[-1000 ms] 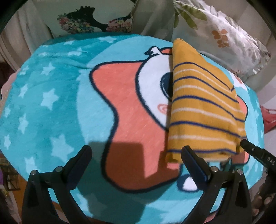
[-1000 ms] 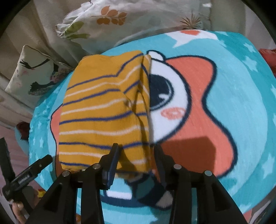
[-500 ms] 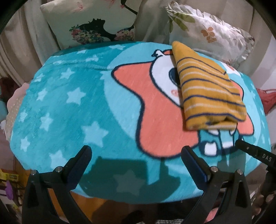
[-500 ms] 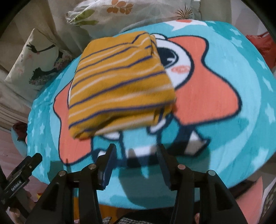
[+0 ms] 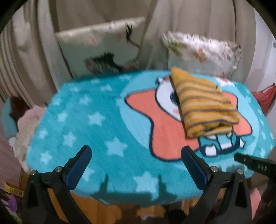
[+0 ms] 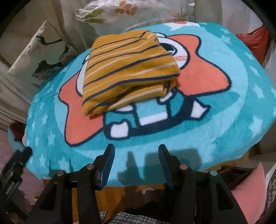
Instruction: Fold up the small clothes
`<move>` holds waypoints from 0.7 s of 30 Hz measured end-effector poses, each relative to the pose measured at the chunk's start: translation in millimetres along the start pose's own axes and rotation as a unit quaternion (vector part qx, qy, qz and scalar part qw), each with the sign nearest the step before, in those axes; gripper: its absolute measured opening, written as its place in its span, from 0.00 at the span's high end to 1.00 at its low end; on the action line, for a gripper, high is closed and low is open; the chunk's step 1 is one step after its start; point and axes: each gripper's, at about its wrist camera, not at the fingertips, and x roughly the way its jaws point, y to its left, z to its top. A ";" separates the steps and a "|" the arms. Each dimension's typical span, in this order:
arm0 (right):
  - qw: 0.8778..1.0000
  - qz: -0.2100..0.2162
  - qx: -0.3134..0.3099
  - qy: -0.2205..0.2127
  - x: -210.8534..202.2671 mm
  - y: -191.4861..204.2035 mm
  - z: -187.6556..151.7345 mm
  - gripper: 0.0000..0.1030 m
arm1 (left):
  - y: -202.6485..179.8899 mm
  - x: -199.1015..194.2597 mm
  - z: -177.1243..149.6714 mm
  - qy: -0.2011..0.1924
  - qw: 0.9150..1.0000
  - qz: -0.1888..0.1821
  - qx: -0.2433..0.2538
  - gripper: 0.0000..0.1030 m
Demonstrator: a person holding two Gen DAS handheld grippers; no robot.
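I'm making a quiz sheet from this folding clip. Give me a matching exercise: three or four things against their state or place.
Things:
1. striped garment
2. left claw
3. leaf-print pillow
4. blanket

States or places:
a. open, nothing between its fingers
b. spread flat, teal with stars
c. folded, lying on the blanket
d. propped behind the blanket's far edge

Pairs: 1-c, 2-a, 3-d, 4-b

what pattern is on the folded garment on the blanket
Mustard yellow with thin navy and white stripes on the garment, sharpest in the right wrist view.
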 end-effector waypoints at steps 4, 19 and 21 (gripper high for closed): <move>1.000 -0.012 -0.002 -0.015 -12.8 -1.6 -3.1 0.42 | 4.4 -22.4 6.2 -0.046 0.999 0.016 -0.013 0.00; 0.999 -0.023 -0.025 -0.025 -17.8 8.7 -11.7 0.42 | 19.1 -58.1 11.7 -0.104 0.993 0.038 -0.038 0.00; 0.999 -0.026 -0.028 -0.025 -17.7 10.1 -13.1 0.40 | 13.8 -53.3 8.8 -0.087 0.996 0.024 -0.024 0.00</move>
